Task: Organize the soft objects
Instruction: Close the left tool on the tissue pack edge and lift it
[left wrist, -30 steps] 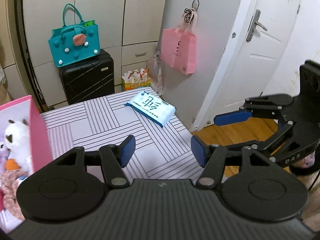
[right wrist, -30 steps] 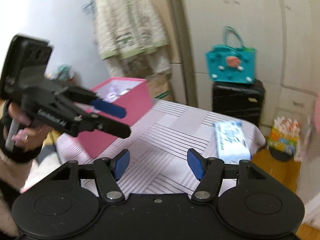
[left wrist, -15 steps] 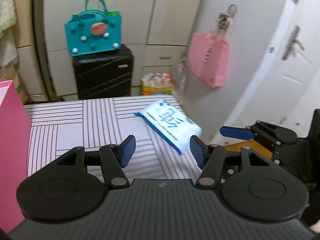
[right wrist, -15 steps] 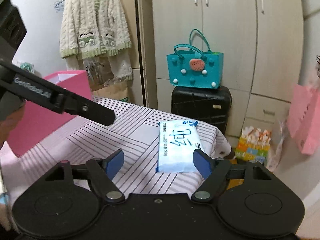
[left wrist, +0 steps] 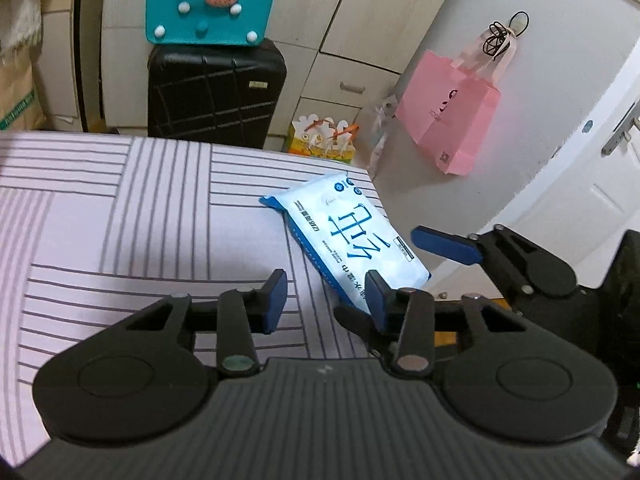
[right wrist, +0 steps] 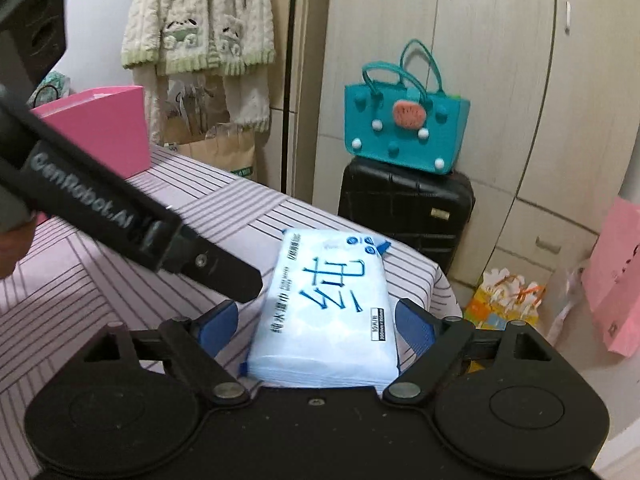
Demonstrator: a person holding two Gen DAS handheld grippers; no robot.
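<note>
The right gripper (right wrist: 316, 320) is opening around the wipes pack (right wrist: 326, 304), not pinching yet. The left gripper (left wrist: 326, 294) is closing on nothing. Next, I think, the right must squeeze the pack gently.

Blue-white wipes pack (right wrist: 328, 304), pink-striped tablecloth (left wrist: 120, 216) — teal bag (left wrist: 208, 4), black suitcase (left wrist: 216, 92)

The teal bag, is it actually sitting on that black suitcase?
Touching. The right wrist view shows the teal bag resting directly on the black suitcase, no gap between them.
</note>
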